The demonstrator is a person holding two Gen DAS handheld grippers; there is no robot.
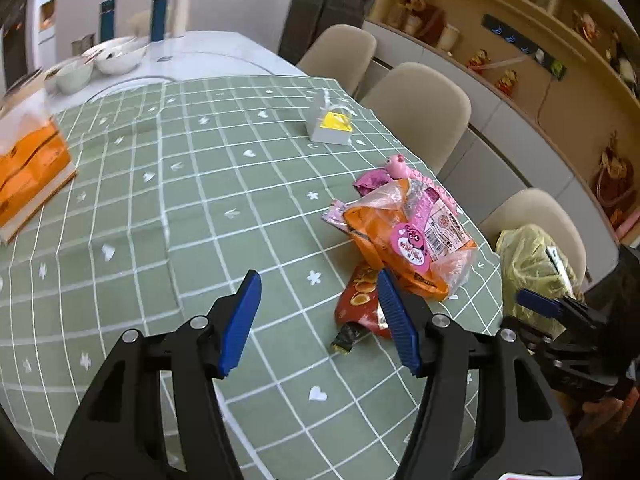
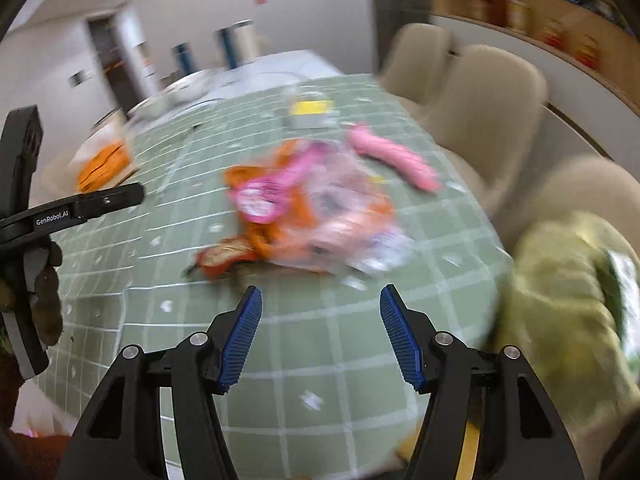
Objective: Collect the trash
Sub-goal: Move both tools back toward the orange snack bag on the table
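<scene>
Just ahead of L gripper (image 1: pixel 318 276), prob. wrapper pile (image 1: pixel 404 236).

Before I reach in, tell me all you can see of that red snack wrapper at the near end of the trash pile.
The red snack wrapper is a crinkled, glossy foil-like packet printed with round golden biscuits. It lies flat on the green checked tablecloth, its dark torn end pointing toward the camera. Its far end is tucked under the orange bag. The left gripper hangs open close above it; contact cannot be judged.
</scene>
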